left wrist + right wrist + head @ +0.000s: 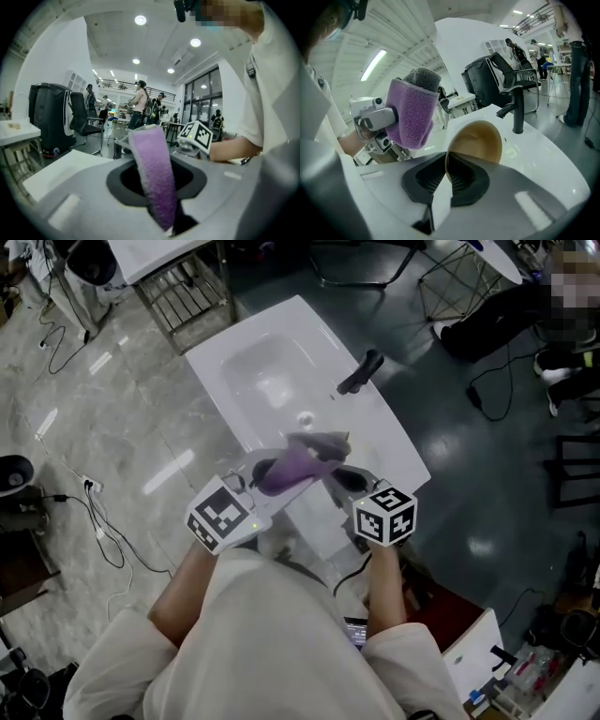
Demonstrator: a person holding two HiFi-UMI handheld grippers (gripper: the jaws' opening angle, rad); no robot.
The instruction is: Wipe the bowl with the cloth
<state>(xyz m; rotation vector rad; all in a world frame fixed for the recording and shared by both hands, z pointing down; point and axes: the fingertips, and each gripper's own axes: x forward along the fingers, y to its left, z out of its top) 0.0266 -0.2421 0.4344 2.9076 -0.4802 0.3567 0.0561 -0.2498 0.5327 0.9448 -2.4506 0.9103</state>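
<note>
Grasping done, wiping apparently not yet begun: cloth (152, 173) pinched in left tool (166, 220), bowl (480, 140) clamped by its rim in right tool (445, 187), seemingly just apart.

A white sink (272, 357) carries a black faucet (362, 371) at its right edge. Around it lies marble floor (131, 418), with cables (97, 517) trailing at left and a wire rack (187, 294) beyond.

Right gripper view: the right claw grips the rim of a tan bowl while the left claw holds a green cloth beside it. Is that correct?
No. The cloth is purple, not green; the right gripper view shows it. The right claw does grip the rim of the tan bowl while the left claw holds the cloth beside it.
</note>
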